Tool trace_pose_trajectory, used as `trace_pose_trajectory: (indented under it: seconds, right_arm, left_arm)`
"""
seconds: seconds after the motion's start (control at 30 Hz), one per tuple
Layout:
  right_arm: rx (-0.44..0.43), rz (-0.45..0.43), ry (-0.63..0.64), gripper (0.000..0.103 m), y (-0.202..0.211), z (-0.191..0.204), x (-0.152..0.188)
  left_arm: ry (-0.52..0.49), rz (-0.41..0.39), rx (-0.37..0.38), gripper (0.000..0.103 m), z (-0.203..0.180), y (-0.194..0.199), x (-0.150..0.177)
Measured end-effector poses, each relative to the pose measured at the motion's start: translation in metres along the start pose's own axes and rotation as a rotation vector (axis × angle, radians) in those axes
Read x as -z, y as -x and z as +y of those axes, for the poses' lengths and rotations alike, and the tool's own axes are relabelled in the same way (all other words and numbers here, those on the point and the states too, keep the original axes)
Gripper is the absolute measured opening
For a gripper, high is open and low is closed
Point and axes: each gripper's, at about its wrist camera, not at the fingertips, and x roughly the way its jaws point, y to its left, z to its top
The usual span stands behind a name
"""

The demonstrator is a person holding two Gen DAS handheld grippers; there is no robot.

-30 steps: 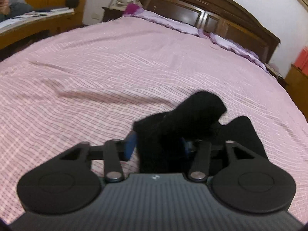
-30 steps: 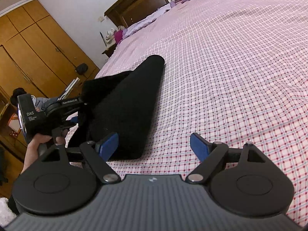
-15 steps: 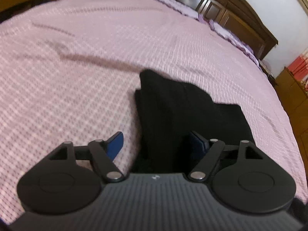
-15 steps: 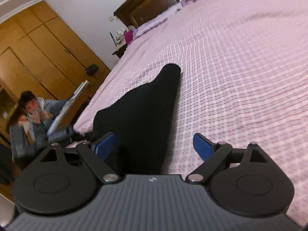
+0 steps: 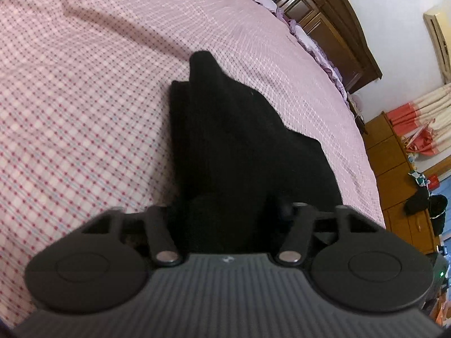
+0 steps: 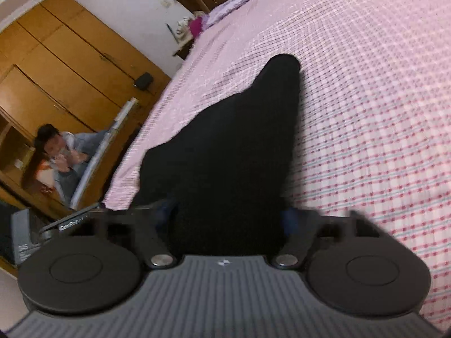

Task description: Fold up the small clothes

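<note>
A black garment, folded into a thick wedge, lies on the pink checked bedspread. Its near end fills the gap of my left gripper, whose links stand drawn in; the cloth hides the pads. From the right wrist the same garment tapers away to a rounded tip. My right gripper has its blue pads pressed on both sides of the near end, blurred. The left gripper's body shows at the left edge of that view.
The bedspread stretches wide to the right and ahead. A dark wooden headboard closes the far end. A person sits by the wooden wardrobe beyond the bed's left edge. A wooden cabinet stands to the right.
A second ago my left gripper held a raised flap; it laid it down and opened. Both grippers have now moved onto the folded garment's near end and closed in on it.
</note>
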Motion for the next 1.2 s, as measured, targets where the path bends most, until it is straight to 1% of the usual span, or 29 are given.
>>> trace_pose_trajectory:
  seconds: [0.03, 0.1, 0.13, 0.23, 0.4, 0.53, 0.63, 0.73, 0.83, 0.87, 0.9, 0.93, 0.97, 1.0, 1.07, 1.13, 1.17, 1.2]
  right_arm:
    - [0.007, 0.002, 0.003, 0.047, 0.002, 0.001, -0.003]
    - [-0.029, -0.016, -0.012, 0.041, 0.013, 0.002, -0.008]
    - [-0.043, -0.028, -0.018, 0.039, 0.021, 0.004, -0.01]
    - [-0.047, -0.055, -0.014, 0.039, 0.05, 0.007, -0.015]
    - [-0.027, -0.077, 0.016, 0.039, 0.107, 0.012, -0.007]
    - [0.018, -0.083, 0.033, 0.039, 0.159, 0.013, 0.014]
    - [0.036, -0.09, 0.015, 0.039, 0.191, 0.007, 0.036]
    - [0.057, -0.094, 0.014, 0.039, 0.209, -0.007, 0.059]
    - [0.101, -0.078, 0.024, 0.04, 0.208, -0.023, 0.079]
    - [0.121, -0.069, 0.031, 0.041, 0.204, -0.028, 0.085]
    - [0.142, -0.063, 0.038, 0.043, 0.2, -0.032, 0.092]
    - [0.154, -0.061, 0.038, 0.047, 0.197, -0.038, 0.099]
    - [0.159, -0.063, 0.035, 0.048, 0.193, -0.042, 0.104]
    - [0.159, -0.071, 0.034, 0.052, 0.191, -0.045, 0.109]
    - [0.16, -0.085, 0.04, 0.056, 0.189, -0.049, 0.116]
    - [0.154, -0.101, 0.047, 0.064, 0.188, -0.05, 0.123]
    - [0.149, -0.109, 0.049, 0.066, 0.188, -0.049, 0.124]
    - [0.148, -0.118, 0.049, 0.07, 0.188, -0.048, 0.124]
  left_arm:
    - [0.008, 0.0, 0.01, 0.045, -0.001, 0.002, 0.001]
    - [0.018, 0.004, 0.054, 0.04, -0.004, 0.009, 0.002]
    - [0.019, 0.005, 0.074, 0.039, -0.008, 0.015, 0.003]
    - [0.035, 0.021, 0.121, 0.039, -0.022, 0.027, 0.006]
    - [0.007, 0.05, 0.166, 0.038, -0.046, 0.048, 0.034]
    - [-0.014, 0.099, 0.187, 0.038, -0.062, 0.06, 0.064]
    - [-0.05, 0.127, 0.192, 0.038, -0.072, 0.068, 0.088]
    - [-0.102, 0.139, 0.17, 0.039, -0.079, 0.072, 0.112]
    - [-0.167, 0.143, 0.102, 0.039, -0.08, 0.071, 0.13]
    - [-0.186, 0.143, 0.077, 0.041, -0.079, 0.069, 0.136]
    - [-0.197, 0.141, 0.055, 0.044, -0.077, 0.067, 0.14]
    - [-0.207, 0.136, 0.039, 0.046, -0.075, 0.066, 0.143]
    - [-0.222, 0.128, 0.028, 0.05, -0.073, 0.066, 0.144]
    - [-0.244, 0.116, 0.016, 0.055, -0.068, 0.07, 0.148]
    - [-0.282, 0.091, -0.01, 0.06, -0.067, 0.074, 0.154]
    - [-0.329, 0.071, -0.036, 0.064, -0.071, 0.078, 0.159]
    - [-0.35, 0.061, -0.054, 0.07, -0.074, 0.079, 0.162]
    - [-0.37, 0.049, -0.075, 0.074, -0.077, 0.081, 0.163]
